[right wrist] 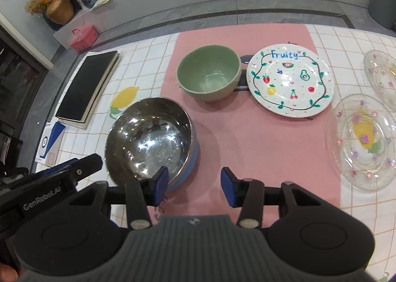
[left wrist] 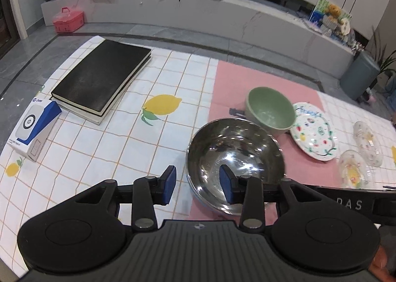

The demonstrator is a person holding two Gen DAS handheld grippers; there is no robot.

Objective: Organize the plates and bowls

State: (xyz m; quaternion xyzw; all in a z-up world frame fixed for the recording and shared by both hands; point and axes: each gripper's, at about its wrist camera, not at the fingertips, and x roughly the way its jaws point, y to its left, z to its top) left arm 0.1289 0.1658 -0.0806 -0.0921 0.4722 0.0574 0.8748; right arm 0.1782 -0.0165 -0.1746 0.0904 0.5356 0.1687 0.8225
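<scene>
A steel bowl (left wrist: 235, 153) (right wrist: 151, 138) with a blue base sits at the left edge of the pink mat (right wrist: 259, 138). A green bowl (left wrist: 271, 108) (right wrist: 209, 75) stands behind it. A white "Fruity" plate (left wrist: 314, 130) (right wrist: 290, 82) lies to its right. Two clear glass plates (right wrist: 363, 143) (right wrist: 382, 73) lie further right; they also show in the left wrist view (left wrist: 354, 169) (left wrist: 367, 143). My left gripper (left wrist: 198, 184) is open, its jaws straddling the steel bowl's near-left rim. My right gripper (right wrist: 194, 186) is open and empty, just right of that bowl.
Two stacked black notebooks (left wrist: 101, 78) (right wrist: 87, 86) lie at the table's far left. A blue and white box (left wrist: 34, 128) sits near the left edge. The tablecloth (left wrist: 111, 145) has a lemon print. The floor and a low marble ledge (left wrist: 198, 9) lie beyond the table.
</scene>
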